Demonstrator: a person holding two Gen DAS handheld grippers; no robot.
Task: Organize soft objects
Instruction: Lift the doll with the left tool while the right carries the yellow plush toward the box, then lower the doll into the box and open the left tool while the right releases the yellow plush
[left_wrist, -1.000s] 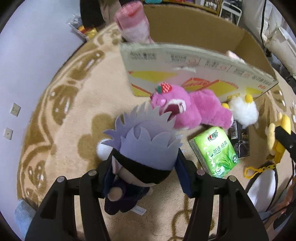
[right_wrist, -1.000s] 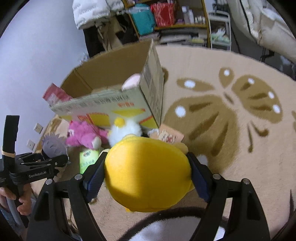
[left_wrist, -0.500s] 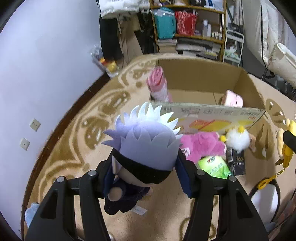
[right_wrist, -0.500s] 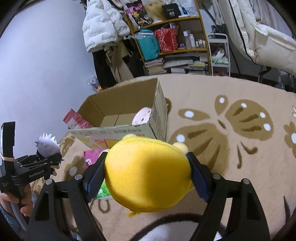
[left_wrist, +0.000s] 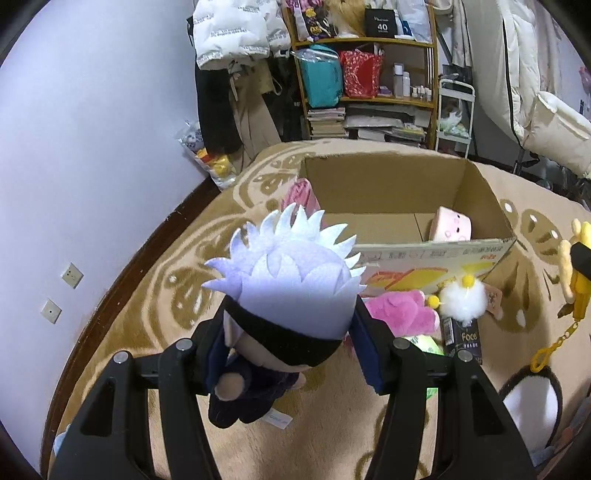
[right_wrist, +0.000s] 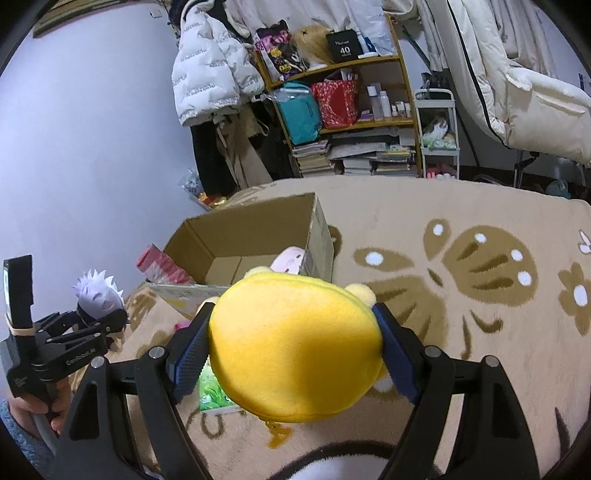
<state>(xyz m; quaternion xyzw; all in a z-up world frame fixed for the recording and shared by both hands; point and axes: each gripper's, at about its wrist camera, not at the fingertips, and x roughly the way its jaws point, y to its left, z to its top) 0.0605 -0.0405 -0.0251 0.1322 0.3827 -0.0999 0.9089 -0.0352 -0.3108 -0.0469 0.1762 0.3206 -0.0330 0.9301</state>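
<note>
A: So, nearest first, what do the left jaws have?

B: The left gripper (left_wrist: 290, 354) is clamped on the spiky-haired doll (left_wrist: 286, 295), its blue pads pressing each side of the head at the black blindfold. The doll hangs above the rug (left_wrist: 155, 295), its dark body dangling below.

A: And the right?

B: The right gripper (right_wrist: 295, 350) is closed tight on the yellow plush (right_wrist: 295, 350), which bulges between the pads and fills the near view. It too is held up off the rug.

A: What lies just past them?

B: On the rug, against the near wall of the cardboard box (left_wrist: 476, 192), a pink plush (left_wrist: 399, 314) lies beside a white fluffy toy (left_wrist: 463, 301). A green tissue pack (right_wrist: 212, 391) and a black carton marked Face (left_wrist: 463, 338) sit just in front of those.

A: Anything in the box?

B: A pale pink cushion toy (left_wrist: 450, 229) rests inside, against the near wall toward the right corner. A pink striped packet (right_wrist: 162, 267) leans at the box's outer left side.

A: Farther back?

B: A wooden shelf (left_wrist: 369, 74) with books, bags and bottles stands against the wall, with a white puffer jacket (left_wrist: 236, 33) hanging beside it.
</note>
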